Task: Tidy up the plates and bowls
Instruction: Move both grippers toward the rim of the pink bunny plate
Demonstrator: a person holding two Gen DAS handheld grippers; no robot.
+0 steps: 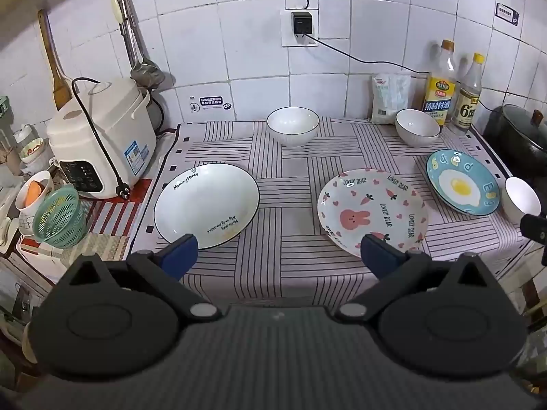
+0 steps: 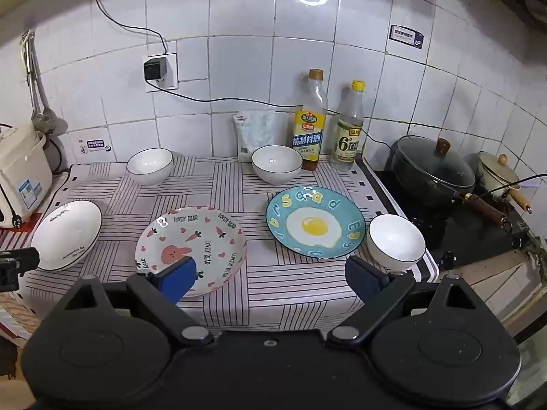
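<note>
A home kitchen: white wall tiles (image 2: 239,68) behind the counter, a rice cooker (image 1: 102,140) off to the tool's left, ladles (image 1: 136,51) hanging above it, seasoning bottles (image 2: 309,123) ahead, and lidded pots (image 2: 434,171) on a stove to the right.

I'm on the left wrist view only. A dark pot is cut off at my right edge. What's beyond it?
Observer: A small cream pot, its lid topped with a wooden knob.
Operator: Does the dark pot have a handle?
Observer: Yes, the dark pot has a long wooden handle pointing toward the near right.
Operator: Is the right tool holding anything?
Observer: No, the right tool is open with nothing between its fingers.
</note>
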